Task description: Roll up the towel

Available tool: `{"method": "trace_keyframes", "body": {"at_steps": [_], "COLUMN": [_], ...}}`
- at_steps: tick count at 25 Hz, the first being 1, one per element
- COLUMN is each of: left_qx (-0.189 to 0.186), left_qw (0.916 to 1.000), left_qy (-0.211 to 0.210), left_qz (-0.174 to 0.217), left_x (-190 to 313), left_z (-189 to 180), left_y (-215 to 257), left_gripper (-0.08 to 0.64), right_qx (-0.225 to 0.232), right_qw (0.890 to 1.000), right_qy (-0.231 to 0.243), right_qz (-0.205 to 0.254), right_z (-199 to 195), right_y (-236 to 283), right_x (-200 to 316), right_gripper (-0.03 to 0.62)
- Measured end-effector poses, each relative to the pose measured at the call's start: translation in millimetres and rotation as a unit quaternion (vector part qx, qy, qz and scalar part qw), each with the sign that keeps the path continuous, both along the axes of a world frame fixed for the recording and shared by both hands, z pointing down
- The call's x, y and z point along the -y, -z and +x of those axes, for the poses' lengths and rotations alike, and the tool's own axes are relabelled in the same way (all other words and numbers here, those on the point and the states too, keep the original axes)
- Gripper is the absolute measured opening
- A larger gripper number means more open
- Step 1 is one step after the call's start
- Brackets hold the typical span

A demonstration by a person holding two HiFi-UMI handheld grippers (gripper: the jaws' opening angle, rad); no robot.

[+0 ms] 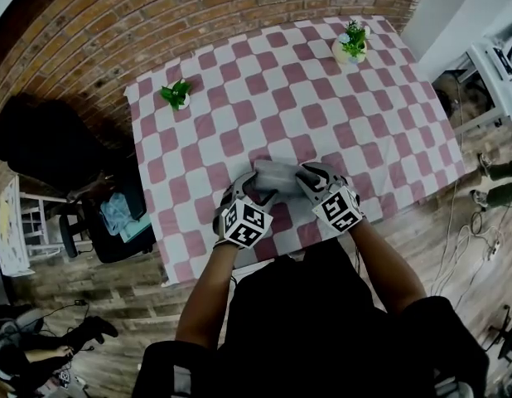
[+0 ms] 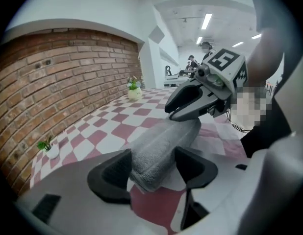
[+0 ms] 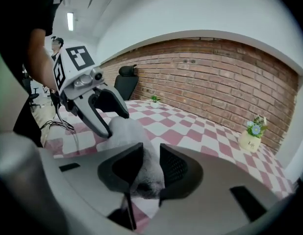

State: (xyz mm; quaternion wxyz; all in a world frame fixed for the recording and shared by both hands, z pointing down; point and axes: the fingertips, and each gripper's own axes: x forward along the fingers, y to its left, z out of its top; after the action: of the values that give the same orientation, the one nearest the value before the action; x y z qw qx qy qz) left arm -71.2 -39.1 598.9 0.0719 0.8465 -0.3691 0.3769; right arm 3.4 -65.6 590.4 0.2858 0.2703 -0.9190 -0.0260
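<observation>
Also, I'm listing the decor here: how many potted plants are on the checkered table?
2. A small plant sits at the left of the table; a larger plant in a cream pot by the far right corner. None seems hidden.

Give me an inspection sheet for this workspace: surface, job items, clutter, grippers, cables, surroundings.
Surface: red-and-white checked tablecloth, lying flat.
Job's things: grey towel, already a compact roll, near the cloth's near edge.
Clutter: two potted plants, one far left, one far right, both apart from the towel.
Grippers: left gripper shut on one end of the towel; right gripper shut on the other end.
Cables: loose cables on the floor to the right; none on the tablecloth.
Surroundings: brick wall, black chair, wood floor.
</observation>
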Motion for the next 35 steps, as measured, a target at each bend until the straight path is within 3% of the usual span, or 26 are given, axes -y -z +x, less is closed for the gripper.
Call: {"method": "trace_keyframes", "body": {"at_steps": [3,9,15,25,30,35], "left_qx": [0.016,0.011,-0.027,-0.113,-0.125,-0.161], "left_qw": [0.9998,0.9998,0.9991,0.9894,0.9871,0.9762], "left_qy": [-0.003,0.004,0.031,0.089,0.097,0.124], "left_qz": [-0.015,-0.014,-0.013,0.017,0.022,0.075], "left_x": [-9.5,-11.2,-16.0,-12.2,-11.6,-3.6], "left_z": [-3.3,-1.9,-3.6,-11.3,-12.6,-25.3], "left_y": [-19.6,-18.8,-5.3,28.7,36.4,69.9], "left_gripper": [0.276,0.278,0.307,0.318,0.316,0.259], "right_qx": [0.022,0.043,0.094,0.099,0.103,0.130], "right_qw": [1.000,0.999,0.993,0.994,0.994,0.990], "right_qy": [0.005,-0.004,-0.025,-0.030,-0.035,-0.055], "right_qz": [-0.015,-0.025,-0.067,-0.031,-0.026,0.004], "right_z": [-9.3,-6.6,6.7,22.3,25.2,32.1], "right_y": [-9.2,-7.8,22.0,41.2,47.8,77.0], "right_x": [-16.0,-14.7,-21.7,-56.6,-56.7,-46.8], "right_gripper": [0.072,0.077,0.213,0.213,0.213,0.206]}}
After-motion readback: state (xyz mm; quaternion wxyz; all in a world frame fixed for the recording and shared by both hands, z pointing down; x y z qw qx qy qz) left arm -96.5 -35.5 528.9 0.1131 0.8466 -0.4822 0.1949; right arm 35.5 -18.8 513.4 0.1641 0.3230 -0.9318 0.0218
